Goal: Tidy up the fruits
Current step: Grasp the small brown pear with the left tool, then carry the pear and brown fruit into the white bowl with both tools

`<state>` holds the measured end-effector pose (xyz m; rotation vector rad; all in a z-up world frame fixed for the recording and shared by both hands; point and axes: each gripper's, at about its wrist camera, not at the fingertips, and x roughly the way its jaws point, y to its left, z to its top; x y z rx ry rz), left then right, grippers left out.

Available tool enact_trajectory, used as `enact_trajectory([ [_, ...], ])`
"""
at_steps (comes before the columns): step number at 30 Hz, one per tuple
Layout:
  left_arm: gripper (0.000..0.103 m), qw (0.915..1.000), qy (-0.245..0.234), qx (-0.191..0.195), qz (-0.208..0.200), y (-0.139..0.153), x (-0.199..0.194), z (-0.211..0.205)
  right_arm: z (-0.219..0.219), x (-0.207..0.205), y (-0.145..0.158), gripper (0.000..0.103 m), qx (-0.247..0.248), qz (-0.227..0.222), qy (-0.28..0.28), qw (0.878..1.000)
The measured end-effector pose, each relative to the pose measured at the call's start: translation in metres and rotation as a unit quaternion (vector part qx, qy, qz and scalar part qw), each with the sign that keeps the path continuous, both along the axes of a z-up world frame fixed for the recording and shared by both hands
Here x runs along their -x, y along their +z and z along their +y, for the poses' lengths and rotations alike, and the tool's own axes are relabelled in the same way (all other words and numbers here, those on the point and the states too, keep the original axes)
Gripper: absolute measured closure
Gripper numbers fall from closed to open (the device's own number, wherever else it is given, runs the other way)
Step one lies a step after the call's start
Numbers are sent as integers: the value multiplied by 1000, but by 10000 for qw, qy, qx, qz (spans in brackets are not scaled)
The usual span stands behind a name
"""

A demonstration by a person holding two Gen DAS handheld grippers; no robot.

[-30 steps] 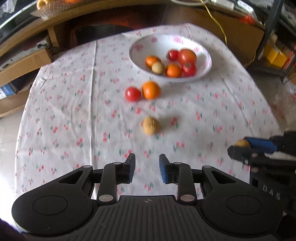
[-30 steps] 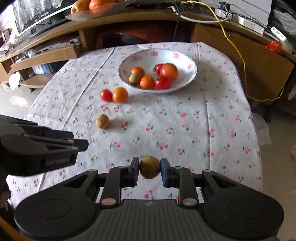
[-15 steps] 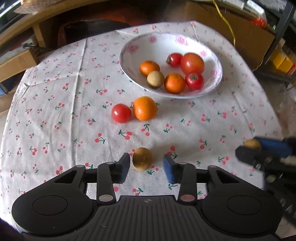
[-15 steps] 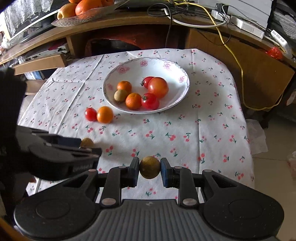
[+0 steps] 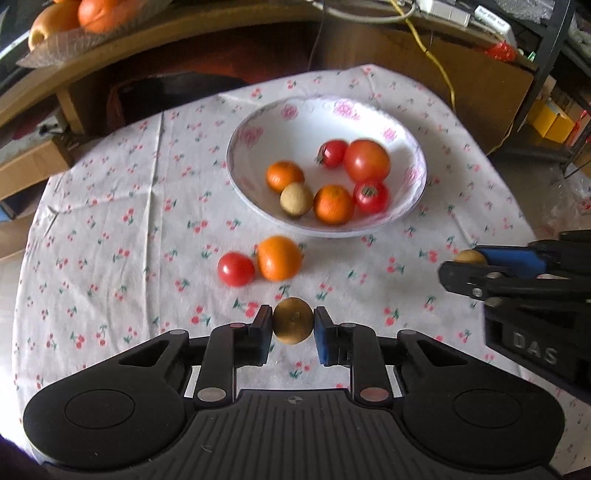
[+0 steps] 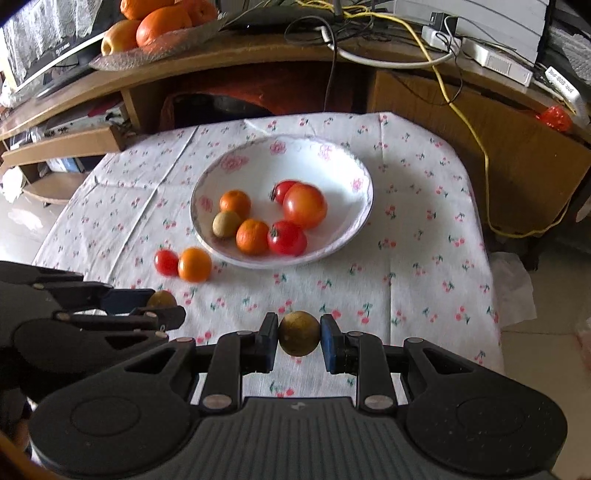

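My left gripper (image 5: 293, 324) is shut on a small brown round fruit (image 5: 293, 319) just above the flowered tablecloth (image 5: 110, 236). My right gripper (image 6: 299, 338) is shut on a second brown fruit (image 6: 299, 332). Each gripper also shows in the other's view, the right gripper (image 5: 461, 264) at the right edge and the left gripper (image 6: 162, 305) low on the left. A white floral bowl (image 6: 364, 206) holds several tomatoes, oranges and one brown fruit. On the cloth in front of the bowl lie a red tomato (image 5: 235, 268) and an orange (image 5: 279, 257), touching.
Behind the table runs a wooden desk (image 6: 258, 51) carrying a glass dish of oranges (image 6: 159, 29), cables and a power strip. A yellow cable (image 6: 480, 147) hangs at the right. A white bag (image 6: 513, 288) lies on the floor past the table's right edge.
My left gripper moved forward around the brown fruit on the cloth and shut on it. The right gripper kept its fruit and advanced toward the bowl.
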<state>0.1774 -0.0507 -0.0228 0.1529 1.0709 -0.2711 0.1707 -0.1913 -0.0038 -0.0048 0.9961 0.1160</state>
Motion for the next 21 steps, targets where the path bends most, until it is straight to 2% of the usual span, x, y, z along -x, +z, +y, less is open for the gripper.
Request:
enact_trajectory([
  [9, 72, 9995, 20, 138, -272, 17, -38, -13, -6, -37, 2, 77, -2, -110, -80, 9999],
  [21, 71, 9994, 105, 127, -313, 9, -87, -23, -14, -87, -9, 77, -8, -112, -176, 9998],
])
